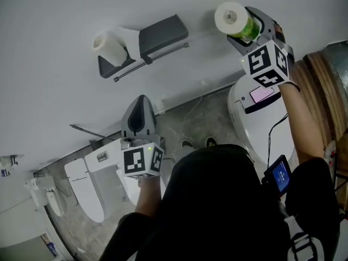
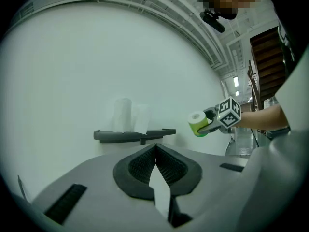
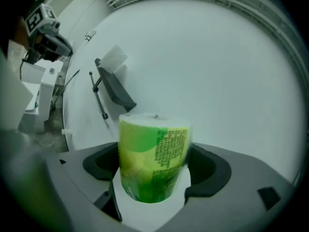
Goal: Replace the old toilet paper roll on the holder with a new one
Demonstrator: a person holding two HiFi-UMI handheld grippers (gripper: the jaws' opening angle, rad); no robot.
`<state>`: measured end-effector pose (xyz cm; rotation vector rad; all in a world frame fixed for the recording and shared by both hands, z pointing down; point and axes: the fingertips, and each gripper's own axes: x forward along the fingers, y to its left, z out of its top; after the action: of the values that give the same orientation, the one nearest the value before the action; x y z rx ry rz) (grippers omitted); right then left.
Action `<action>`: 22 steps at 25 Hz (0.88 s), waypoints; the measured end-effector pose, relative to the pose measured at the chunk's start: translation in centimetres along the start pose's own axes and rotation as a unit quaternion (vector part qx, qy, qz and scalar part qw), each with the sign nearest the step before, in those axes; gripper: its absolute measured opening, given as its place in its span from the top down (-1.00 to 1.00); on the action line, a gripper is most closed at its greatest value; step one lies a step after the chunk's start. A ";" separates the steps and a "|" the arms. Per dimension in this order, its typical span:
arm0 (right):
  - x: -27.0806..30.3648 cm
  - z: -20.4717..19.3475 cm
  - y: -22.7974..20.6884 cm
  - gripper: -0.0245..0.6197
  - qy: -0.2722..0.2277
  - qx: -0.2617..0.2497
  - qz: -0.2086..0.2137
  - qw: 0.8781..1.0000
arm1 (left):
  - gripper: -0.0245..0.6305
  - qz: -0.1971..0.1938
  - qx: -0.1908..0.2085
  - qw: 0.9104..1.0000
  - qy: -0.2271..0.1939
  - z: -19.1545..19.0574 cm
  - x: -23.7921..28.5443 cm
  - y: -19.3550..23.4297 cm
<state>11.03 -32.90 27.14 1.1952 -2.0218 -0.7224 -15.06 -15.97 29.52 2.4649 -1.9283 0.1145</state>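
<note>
Near, left gripper (image 1: 142,106): jaws pressed together, nothing between them. Farther right, right gripper (image 1: 246,25): jaws pinching the new roll (image 1: 234,19), green-wrapped, close to the wall (image 1: 54,15). Far, on the wall: dark holder (image 1: 163,34), with the old roll (image 1: 111,47) at its left end.

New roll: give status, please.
Left gripper shut, empty. Right gripper shut on new roll. Old roll on holder. Nothing in the way.

A plain white wall (image 1: 49,15) fills twelve o'clock; mottled grey floor (image 1: 182,125) lies at centre, a white toilet (image 1: 87,194) at eight, wooden stairs (image 1: 326,86) at three.
</note>
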 end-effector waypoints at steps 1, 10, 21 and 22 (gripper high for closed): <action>0.1 -0.8 0.7 -0.35 0.010 -0.008 0.002 1.000 | 0.85 -0.002 -0.001 1.000 0.002 -0.1 0.0 -0.1; 1.2 -4.2 6.6 -0.35 0.048 -0.084 0.041 0.994 | 0.85 -0.009 0.007 1.000 0.012 -1.0 0.1 -0.5; 1.9 -4.2 10.0 -0.35 0.046 -0.139 0.064 0.987 | 0.85 0.001 -0.005 1.000 0.021 -2.2 -0.4 0.0; 2.0 -4.1 10.2 -0.35 0.046 -0.142 0.065 0.987 | 0.85 0.000 -0.005 1.000 0.022 -2.3 -0.5 0.1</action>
<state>8.11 -30.81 37.76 0.9060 -1.8295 -0.8428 -15.36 -15.40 31.76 2.4342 -1.9062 0.1575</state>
